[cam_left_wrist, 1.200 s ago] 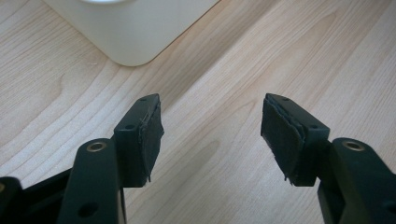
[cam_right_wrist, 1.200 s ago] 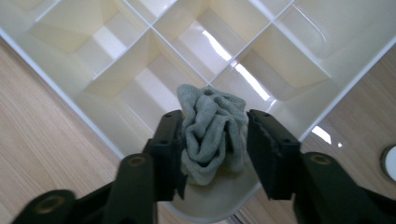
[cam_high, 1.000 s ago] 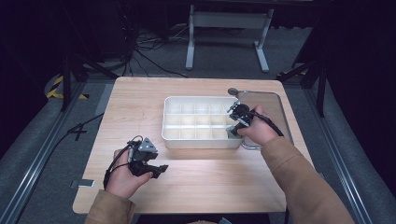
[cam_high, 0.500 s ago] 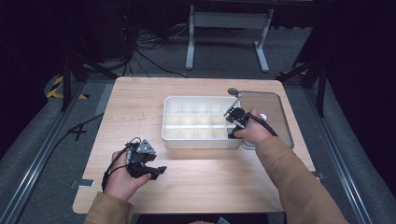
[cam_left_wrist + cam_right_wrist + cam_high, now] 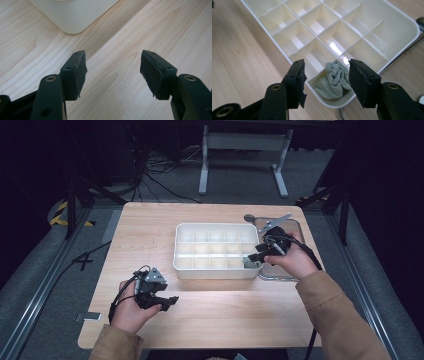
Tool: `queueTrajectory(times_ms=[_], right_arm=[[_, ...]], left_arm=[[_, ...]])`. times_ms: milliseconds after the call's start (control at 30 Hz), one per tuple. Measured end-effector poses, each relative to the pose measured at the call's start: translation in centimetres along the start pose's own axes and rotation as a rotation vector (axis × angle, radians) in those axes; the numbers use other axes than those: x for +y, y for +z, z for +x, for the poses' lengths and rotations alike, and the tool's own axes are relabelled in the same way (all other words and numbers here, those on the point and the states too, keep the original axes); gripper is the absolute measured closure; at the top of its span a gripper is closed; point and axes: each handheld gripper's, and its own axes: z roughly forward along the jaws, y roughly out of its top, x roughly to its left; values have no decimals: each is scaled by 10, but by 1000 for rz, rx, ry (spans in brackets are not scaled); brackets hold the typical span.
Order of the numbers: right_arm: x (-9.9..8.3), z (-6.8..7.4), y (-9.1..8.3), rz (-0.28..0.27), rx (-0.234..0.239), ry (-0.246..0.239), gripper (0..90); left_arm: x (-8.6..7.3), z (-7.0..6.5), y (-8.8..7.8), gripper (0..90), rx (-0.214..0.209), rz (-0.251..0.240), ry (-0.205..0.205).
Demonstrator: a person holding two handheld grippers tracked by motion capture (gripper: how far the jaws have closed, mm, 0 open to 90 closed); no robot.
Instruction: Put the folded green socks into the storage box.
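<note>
You are holding the right gripper (image 5: 254, 259) just above the near right corner of the white tray (image 5: 200, 270), which is sitting in the middle of the bench (image 5: 150, 230). Its fingers (image 5: 295, 75) have just been opening and are now standing apart, pressing on nothing. The crumpled pale green cloth (image 5: 333, 80) is lying below and between them in the tray's near right corner compartment, free of both pads. A metal dish (image 5: 280, 276) is lying against the tray's right side, under your right hand. Your left gripper (image 5: 167, 302) is resting near the bench's near left corner, well apart from the tray, its fingers (image 5: 77, 72) standing wide apart over bare wood.
</note>
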Motion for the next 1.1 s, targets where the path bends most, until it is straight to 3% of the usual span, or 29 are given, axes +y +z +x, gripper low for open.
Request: queueTrajectory(times_ms=[100,333,433,567,667,767,900,967,1033,1100], right_arm=[[-5,8,-15,-56,20,-19,458],[-25,27,-40,-137,66,-69,460],[-36,34,-48,-100,74,-73,466],[-48,48,-54,-35,77,-117,461],[-55,56,-53,-36,86,-147,458],[-65,67,-48,-2,89,-171,455],[-69,73,-50,-25,85,-175,427],[-73,77,-49,-30,105,-174,410],[-79,80,-45,-69,121,-172,424],[-83,81,-37,-35,154,-168,402]], left_arm=[[2,-4,-2,377,-20,13,31],[8,-15,-9,363,-65,14,62],[8,-17,-7,358,-73,40,63],[11,-23,-9,357,-64,76,78],[13,-26,-12,356,-65,78,87],[15,-32,-14,357,-56,96,88],[16,-37,-13,352,-56,126,99],[17,-39,-13,349,-66,133,98],[18,-40,-12,342,-66,137,99],[17,-40,-12,341,-61,142,104]])
